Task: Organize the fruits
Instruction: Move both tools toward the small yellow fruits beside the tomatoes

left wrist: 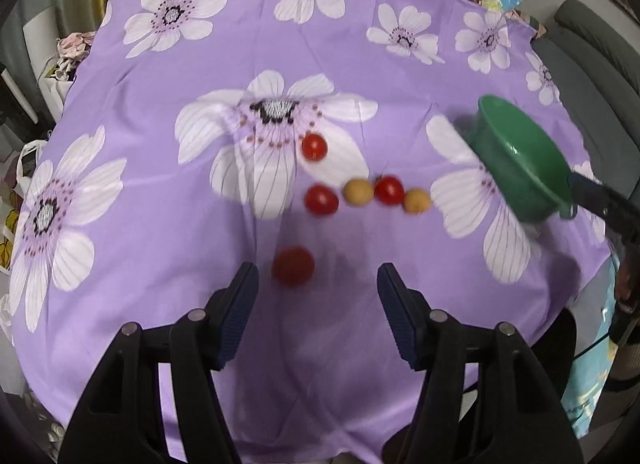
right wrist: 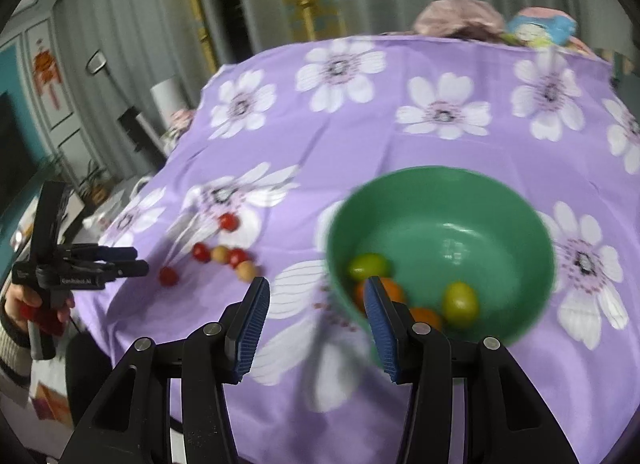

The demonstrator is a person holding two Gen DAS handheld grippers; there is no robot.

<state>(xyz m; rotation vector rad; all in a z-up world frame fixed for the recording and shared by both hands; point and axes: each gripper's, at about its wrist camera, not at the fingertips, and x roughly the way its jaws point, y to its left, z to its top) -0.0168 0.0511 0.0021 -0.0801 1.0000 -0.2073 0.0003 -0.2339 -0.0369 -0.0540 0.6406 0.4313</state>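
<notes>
A green bowl [right wrist: 452, 232] stands tilted toward my right gripper [right wrist: 316, 288], with two green and two orange fruits piled at its near wall. The gripper's right finger is inside the bowl at its near-left wall. The left finger is outside, with cloth showing between it and the bowl. Several red tomatoes [left wrist: 321, 200] and two tan fruits [left wrist: 359, 192] lie loose on the purple cloth. My left gripper [left wrist: 318, 280] is open. One blurred tomato [left wrist: 293, 266] lies on the cloth just beyond its fingertips, untouched. The left wrist view shows the bowl [left wrist: 520, 160] at the right.
The purple flowered cloth [left wrist: 160, 224] covers the whole table and hangs over its edges. Bundled fabrics [right wrist: 460, 16] and a printed cushion [right wrist: 540, 26] lie past the far edge. A grey chair [left wrist: 592, 64] stands at the right, bags [left wrist: 24, 168] at the left.
</notes>
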